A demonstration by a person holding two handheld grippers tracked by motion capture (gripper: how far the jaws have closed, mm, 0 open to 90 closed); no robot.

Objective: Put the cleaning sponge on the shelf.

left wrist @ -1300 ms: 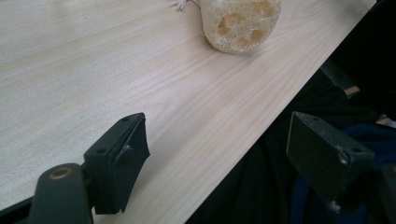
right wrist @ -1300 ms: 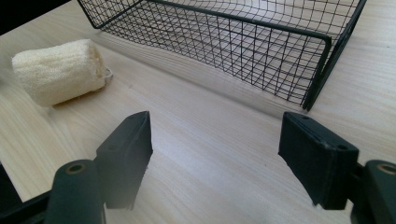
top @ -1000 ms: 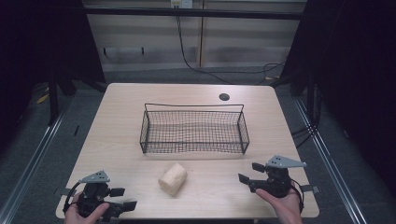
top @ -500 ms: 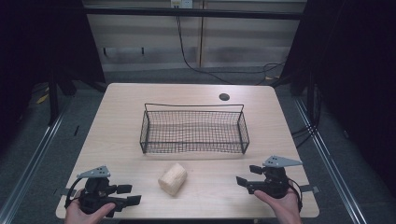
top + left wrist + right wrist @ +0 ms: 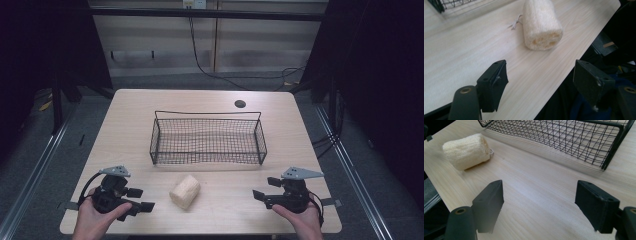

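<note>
Leftward and nearer the loofah (image 5: 184,191) now, the left gripper (image 5: 145,205) has fingers spread wide, empty, probably lining up a grasp; right gripper (image 5: 258,194) waits, equally open.

I see a loofah (image 5: 184,192), a pale cream, stubby cylinder of coarse, fibrous sponge, lying on its side on the light wooden table (image 5: 125,130), near the front edge and just in front of the black wire basket (image 5: 207,141) without touching it. Its cut end, showing a few oval hollows, faces the table's front edge and a little to my left in the left gripper view (image 5: 541,23), and a thin whitish string loop trails from its far end onto the wood. It sits between my two grippers, nearer the left one, with both apart from it.
</note>
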